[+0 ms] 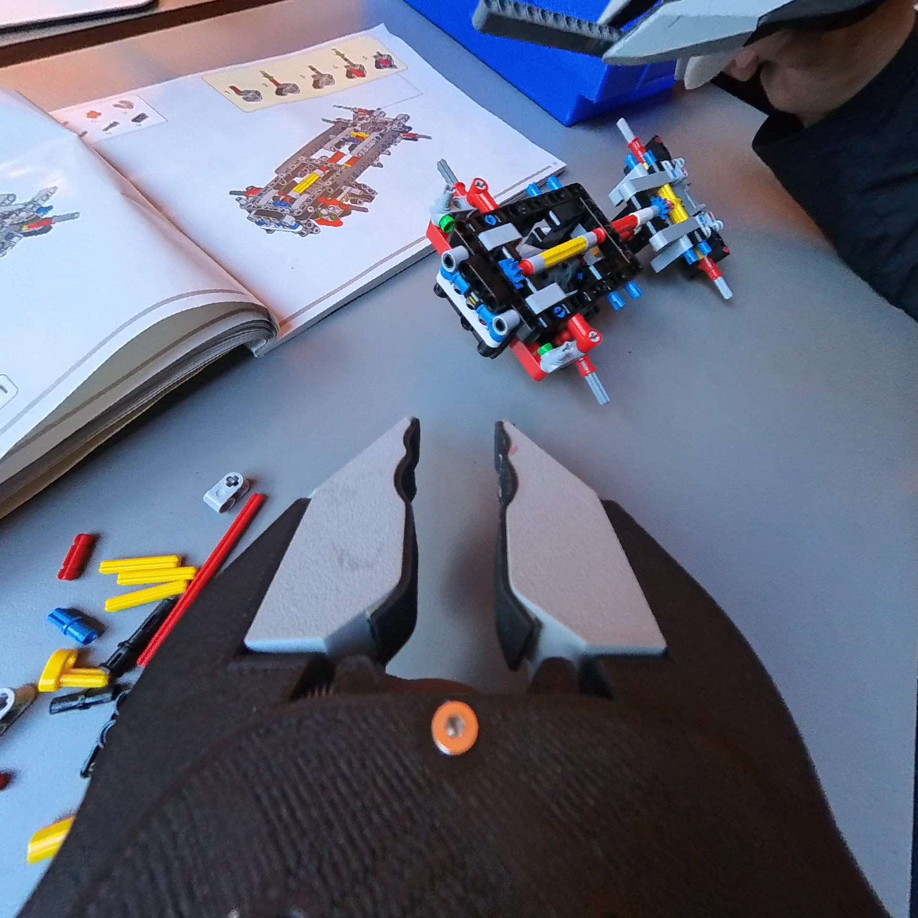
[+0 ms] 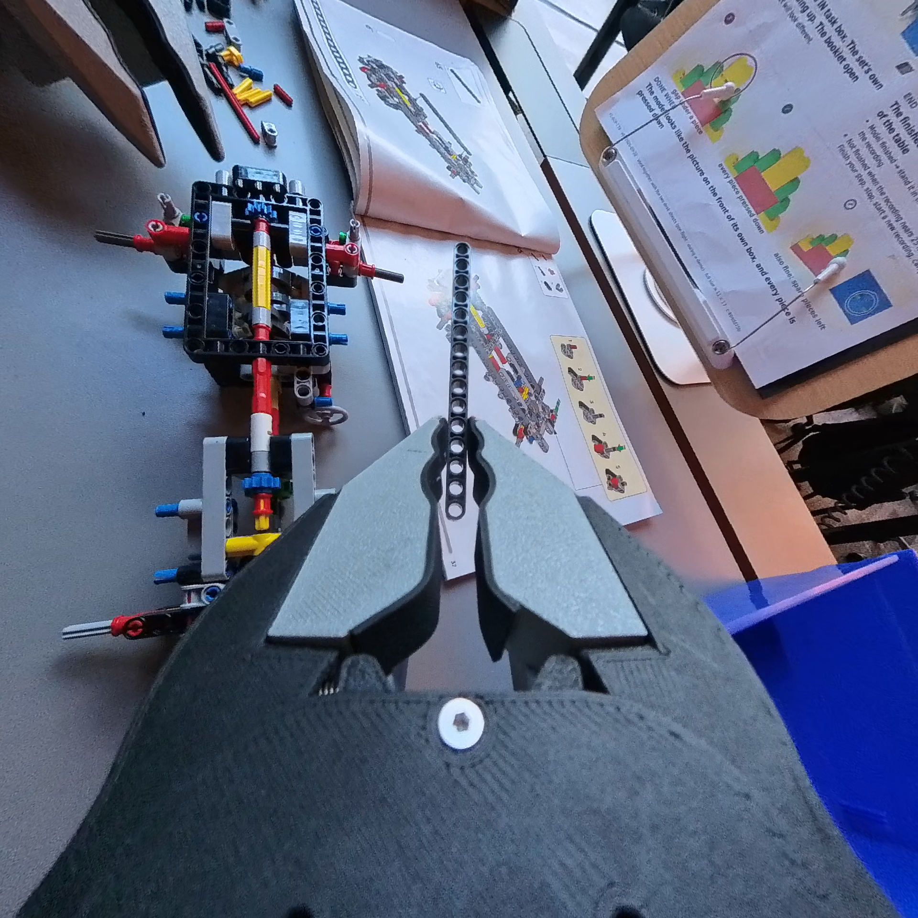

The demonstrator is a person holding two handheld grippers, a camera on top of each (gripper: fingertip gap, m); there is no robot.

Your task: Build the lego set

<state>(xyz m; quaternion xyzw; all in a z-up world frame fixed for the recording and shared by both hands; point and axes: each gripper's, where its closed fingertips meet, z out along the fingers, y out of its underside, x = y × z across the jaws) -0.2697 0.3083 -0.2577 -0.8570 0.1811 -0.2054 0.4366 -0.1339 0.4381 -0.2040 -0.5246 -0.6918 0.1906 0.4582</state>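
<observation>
My right gripper (image 2: 458,422) is shut on a long black beam with a row of holes (image 2: 460,328). It holds the beam in the air over the open instruction booklet (image 2: 497,318), the beam pointing away from me. A part-built brick chassis (image 2: 258,278) with a black frame, red and yellow axles and blue pins lies on the grey table to its left. My left gripper (image 1: 457,427) is open, with nothing between its fingers, above the bare table just short of the chassis (image 1: 546,258). The right gripper with its beam (image 1: 541,30) shows at the top of the left wrist view.
Loose small pieces (image 1: 144,576), yellow, red, blue and black, lie left of my left gripper, with a grey connector (image 1: 224,491) and a thin red rod (image 1: 198,581). A blue bin (image 2: 844,695) stands at the right. A clipboard with a printed sheet (image 2: 775,198) lies beyond the booklet. Across from one pair of fingers to the other is roughly 20 centimetres.
</observation>
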